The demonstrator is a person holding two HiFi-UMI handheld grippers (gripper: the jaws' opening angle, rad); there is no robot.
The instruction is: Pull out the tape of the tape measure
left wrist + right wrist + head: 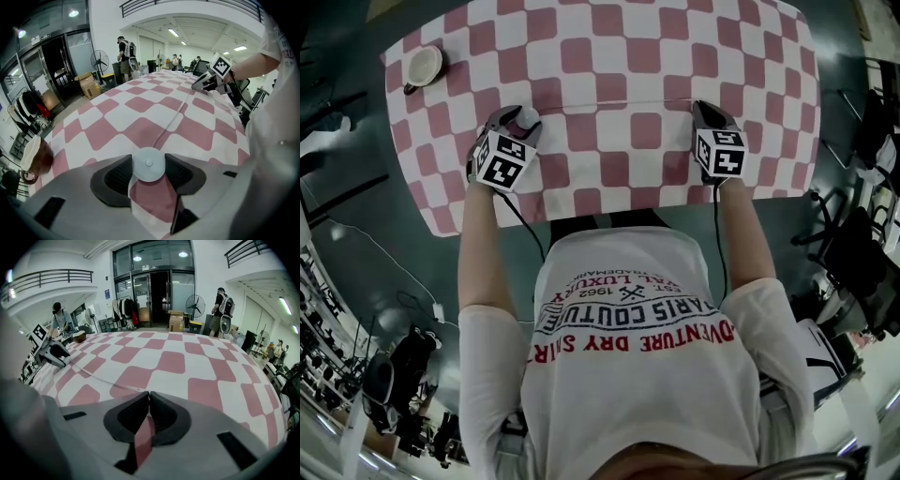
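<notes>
Left gripper view puts the tape measure [148, 161], a pale round case, squarely between the pads of my left gripper [149, 169], which grasp it by its sides just above the checked tablecloth [140, 105]. From the case the tape [174, 116] runs as a thin line across the cloth to my right gripper [199, 86], well apart at the far side. In the right gripper view those jaws are clenched together on the tape's end, and the line leads off left toward the other gripper. So a good length is already out, I judge. To do the pull well, I would anchor the case with the left and draw the right straight away along the tape's own line, low over the cloth, so the thin strip neither twists nor slides from the pinch. The risk is the round case turning between the pads if I pull at an angle. A cup [35, 157] stands at the table's edge, off the tape's path.
</notes>
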